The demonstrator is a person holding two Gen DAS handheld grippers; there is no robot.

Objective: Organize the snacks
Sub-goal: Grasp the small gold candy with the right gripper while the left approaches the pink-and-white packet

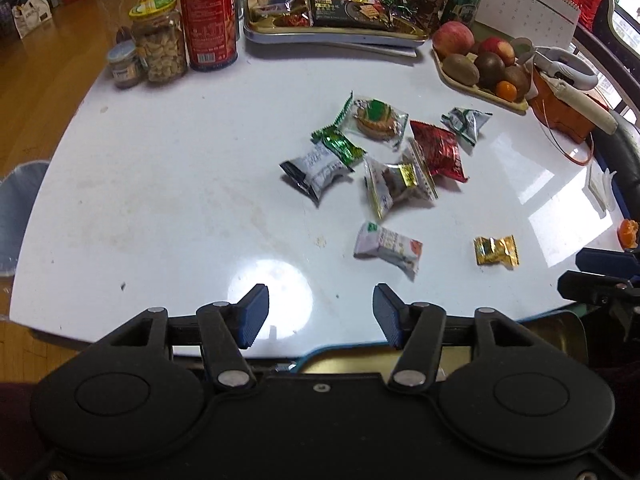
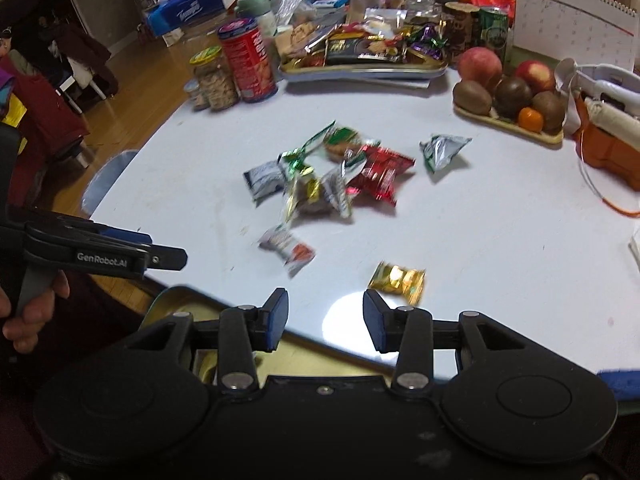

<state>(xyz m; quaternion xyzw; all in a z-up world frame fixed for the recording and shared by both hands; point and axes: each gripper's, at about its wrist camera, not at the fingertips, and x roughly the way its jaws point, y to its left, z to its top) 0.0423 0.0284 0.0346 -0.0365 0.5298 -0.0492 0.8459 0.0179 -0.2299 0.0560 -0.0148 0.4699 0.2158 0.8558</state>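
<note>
Several wrapped snacks lie loose mid-table: a red packet (image 1: 438,150) (image 2: 380,174), a round cookie in a clear wrapper (image 1: 376,120), a silver-green packet (image 1: 466,120) (image 2: 442,152), a black-and-silver packet (image 1: 314,170), a white packet (image 1: 388,246) (image 2: 286,248) and a gold candy (image 1: 496,251) (image 2: 398,280). My left gripper (image 1: 320,304) hovers over the table's near edge, open and holding nothing. My right gripper (image 2: 325,308) is open too, just short of the gold candy, nothing between its pads. A gold-lined tin (image 2: 176,308) sits below both at the table's edge.
At the back stand a metal tray (image 1: 332,36) piled with snacks, a red can (image 1: 208,16), a nut jar (image 1: 160,40) and a desk calendar (image 1: 532,4). A fruit tray (image 1: 480,64) and an orange object (image 1: 560,112) sit far right. A hand (image 2: 28,320) holds the left gripper.
</note>
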